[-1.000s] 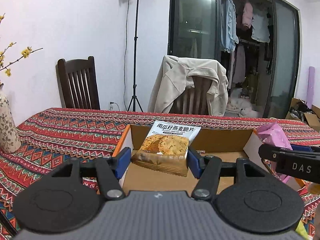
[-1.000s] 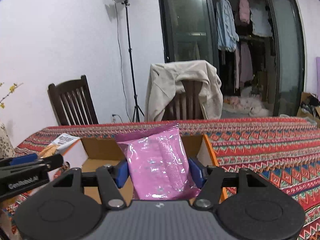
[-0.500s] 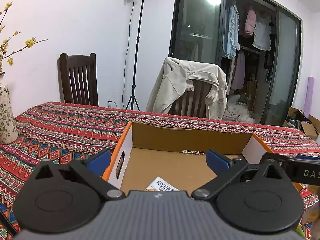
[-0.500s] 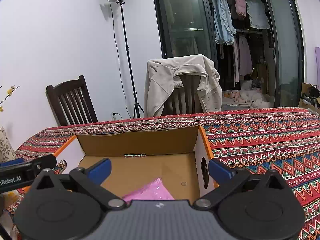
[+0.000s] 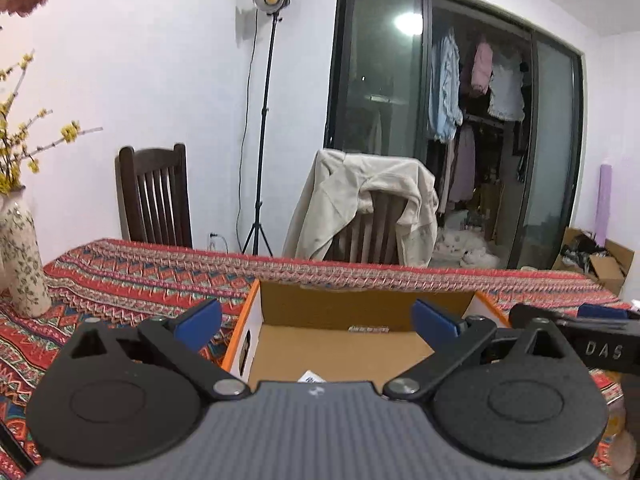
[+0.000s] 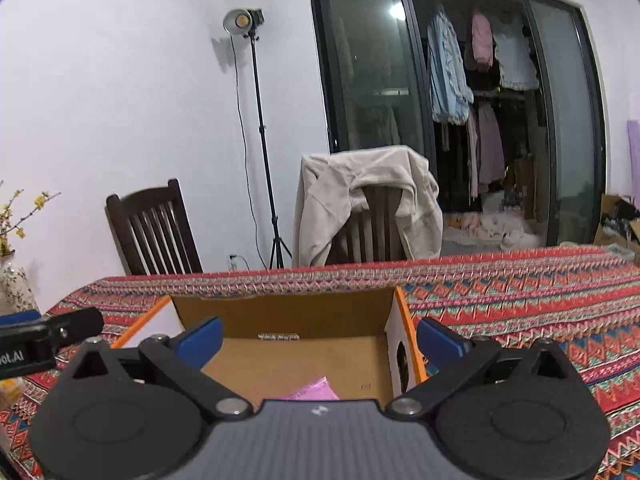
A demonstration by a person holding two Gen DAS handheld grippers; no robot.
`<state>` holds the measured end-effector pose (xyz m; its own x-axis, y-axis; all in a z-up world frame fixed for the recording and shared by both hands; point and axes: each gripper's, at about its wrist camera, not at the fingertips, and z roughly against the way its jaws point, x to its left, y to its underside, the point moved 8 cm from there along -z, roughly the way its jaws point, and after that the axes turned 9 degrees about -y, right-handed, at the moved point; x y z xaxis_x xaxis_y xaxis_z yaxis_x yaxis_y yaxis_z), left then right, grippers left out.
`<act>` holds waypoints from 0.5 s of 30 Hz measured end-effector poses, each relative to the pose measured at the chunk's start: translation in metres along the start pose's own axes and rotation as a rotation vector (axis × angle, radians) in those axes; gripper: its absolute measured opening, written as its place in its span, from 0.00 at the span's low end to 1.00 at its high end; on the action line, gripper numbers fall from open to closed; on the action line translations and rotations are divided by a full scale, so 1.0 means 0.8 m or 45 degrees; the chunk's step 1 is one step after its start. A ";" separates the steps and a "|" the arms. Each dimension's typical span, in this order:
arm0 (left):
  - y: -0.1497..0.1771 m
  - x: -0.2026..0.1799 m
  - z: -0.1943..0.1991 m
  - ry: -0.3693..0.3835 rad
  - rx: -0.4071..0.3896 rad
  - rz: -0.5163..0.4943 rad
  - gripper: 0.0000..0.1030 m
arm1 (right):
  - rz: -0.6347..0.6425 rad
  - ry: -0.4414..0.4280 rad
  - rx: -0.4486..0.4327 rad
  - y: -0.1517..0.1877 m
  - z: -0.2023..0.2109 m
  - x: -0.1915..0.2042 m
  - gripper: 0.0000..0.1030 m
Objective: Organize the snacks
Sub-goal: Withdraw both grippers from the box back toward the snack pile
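The left gripper [image 5: 316,320] and right gripper [image 6: 320,340] are gaping wide, empty. The pink snack bag [image 6: 314,390] is lying in the box [image 6: 280,312]; it looks light, crinkly and slippery, best pinched by its edge.

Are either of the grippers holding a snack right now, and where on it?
Neither. Left gripper and right gripper are open and empty above the cardboard box.

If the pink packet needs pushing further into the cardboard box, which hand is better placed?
Probably the right. The pink packet shows just below the right gripper, between its open jaws, near the right wall of the box. The left gripper hangs over the other side, above a white-labelled packet.
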<state>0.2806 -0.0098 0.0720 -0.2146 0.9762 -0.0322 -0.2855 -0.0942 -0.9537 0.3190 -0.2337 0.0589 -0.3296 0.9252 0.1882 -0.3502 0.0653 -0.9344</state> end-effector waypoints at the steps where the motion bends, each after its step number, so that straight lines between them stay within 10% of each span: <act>1: -0.003 0.000 0.006 0.002 -0.008 0.003 1.00 | 0.006 -0.001 -0.009 -0.001 0.006 0.004 1.00; 15: 0.029 0.035 0.084 0.017 -0.027 -0.069 1.00 | 0.148 -0.063 -0.028 0.034 0.099 0.047 1.00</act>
<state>0.2055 0.0021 0.0686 -0.1864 0.9823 0.0157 -0.2764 -0.0372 -0.9603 0.2279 -0.2267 0.0643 -0.4098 0.9075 0.0924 -0.2879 -0.0325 -0.9571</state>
